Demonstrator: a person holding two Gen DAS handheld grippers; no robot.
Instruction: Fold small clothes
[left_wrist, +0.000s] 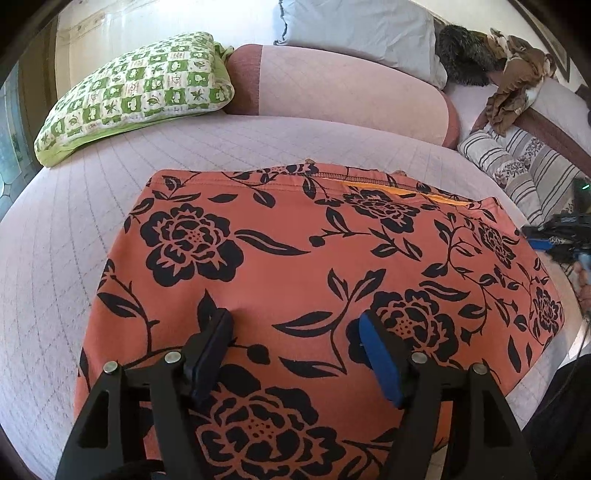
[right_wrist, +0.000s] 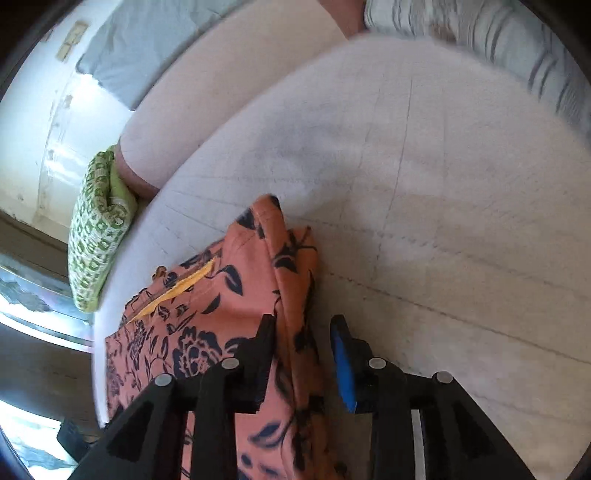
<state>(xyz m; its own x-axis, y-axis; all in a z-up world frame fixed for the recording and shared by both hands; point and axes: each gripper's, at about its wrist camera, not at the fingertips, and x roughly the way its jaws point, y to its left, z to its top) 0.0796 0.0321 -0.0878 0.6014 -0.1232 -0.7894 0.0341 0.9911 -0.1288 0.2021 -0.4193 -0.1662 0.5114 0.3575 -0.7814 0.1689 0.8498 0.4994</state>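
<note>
Pale lilac quilted bed cover (left_wrist: 55, 258) fills most of the left wrist view, and on it lies the orange-red garment with black flower print (left_wrist: 295, 266), spread flat and taking the middle of the picture. Behind the garment, to the left, rests a green and white checked pillow (left_wrist: 136, 92); straight behind it is a long pink bolster (left_wrist: 351, 92), then a light blue pillow (left_wrist: 362, 29). Behind and right of the garment sit a grey striped cushion (left_wrist: 517, 162) and a brown crumpled cloth (left_wrist: 513, 81); the dark furry thing next to that cloth is hard to identify. At the right side of the garment only a blurred piece of the right gripper (left_wrist: 561, 240) shows, cut by the picture edge. The near hem of the garment is hidden under the left gripper (left_wrist: 291, 325). Its jaws stand wide apart, and both fingertips rest on, or just above, the flat cloth; they pinch no fold.

Same bed cover (right_wrist: 443, 184) is seen in the right wrist view, strongly tilted and blurred. The garment (right_wrist: 221, 295) is at the lower left, and one edge of it is lifted into a raised fold that runs down between the fingers of the right gripper (right_wrist: 303, 321). The jaws are rather narrow. The black finger touches the fold, while a gap stays between the cloth and the blue pad (right_wrist: 341, 365), so I cannot tell if the fold is really gripped. The lower part of the fold is hidden behind the gripper body. Left of the garment the checked pillow (right_wrist: 99, 229) shows only sideways.
</note>
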